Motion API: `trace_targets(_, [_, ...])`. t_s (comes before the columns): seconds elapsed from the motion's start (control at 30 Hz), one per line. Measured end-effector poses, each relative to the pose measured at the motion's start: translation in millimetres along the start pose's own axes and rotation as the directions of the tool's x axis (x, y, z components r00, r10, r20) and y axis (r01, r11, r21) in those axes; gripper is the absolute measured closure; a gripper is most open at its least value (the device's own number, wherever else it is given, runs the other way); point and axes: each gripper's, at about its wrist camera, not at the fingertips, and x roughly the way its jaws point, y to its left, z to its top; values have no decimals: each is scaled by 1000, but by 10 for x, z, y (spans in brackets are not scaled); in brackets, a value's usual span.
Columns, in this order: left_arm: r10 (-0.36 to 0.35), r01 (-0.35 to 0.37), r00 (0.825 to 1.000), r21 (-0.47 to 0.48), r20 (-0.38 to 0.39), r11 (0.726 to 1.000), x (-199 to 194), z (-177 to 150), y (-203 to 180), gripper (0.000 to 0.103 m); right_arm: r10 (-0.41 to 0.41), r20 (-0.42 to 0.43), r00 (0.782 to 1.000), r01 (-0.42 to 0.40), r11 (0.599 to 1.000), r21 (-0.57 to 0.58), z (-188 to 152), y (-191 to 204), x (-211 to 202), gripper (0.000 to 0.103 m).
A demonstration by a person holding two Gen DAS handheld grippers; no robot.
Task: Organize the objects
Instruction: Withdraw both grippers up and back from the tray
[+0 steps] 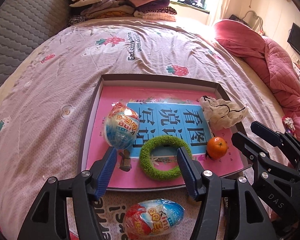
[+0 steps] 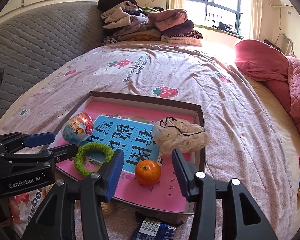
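Blue ribbed pads line the left hand-held gripper [image 1: 146, 154], whose jaws stand wide apart and hold nothing. Between and just beyond its fingertips lies a green fuzzy ring [image 1: 163, 158], flat in a shallow cardboard tray [image 1: 158, 79] on the bed [image 1: 50, 92]. Ahead to its left in the tray sits a wrapped toy egg [image 1: 121, 127]; a second wrapped egg [image 1: 153, 218] lies on the bed beneath the gripper, outside the tray. To its right, the right hand-held gripper [image 2: 148, 160] is also spread wide and empty, with a small orange [image 2: 148, 172] lying between its fingertips on the tray's pink book cover [image 2: 150, 194]. Just beyond that gripper, a crumpled cream cloth [image 2: 180, 136] rests against the tray's right wall.
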Motion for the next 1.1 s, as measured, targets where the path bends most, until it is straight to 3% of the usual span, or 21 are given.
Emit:
trace_targets(0.53, [26, -23, 995, -35, 93, 999, -485, -61, 40, 29, 1, 127, 992, 1, 1000, -18, 90, 71, -542, 40])
trace_targets(1.1, [10, -5, 984, -27, 181, 1000, -1013, -241, 25, 29, 25, 231, 973, -24, 1000, -4, 57, 120, -1111, 38])
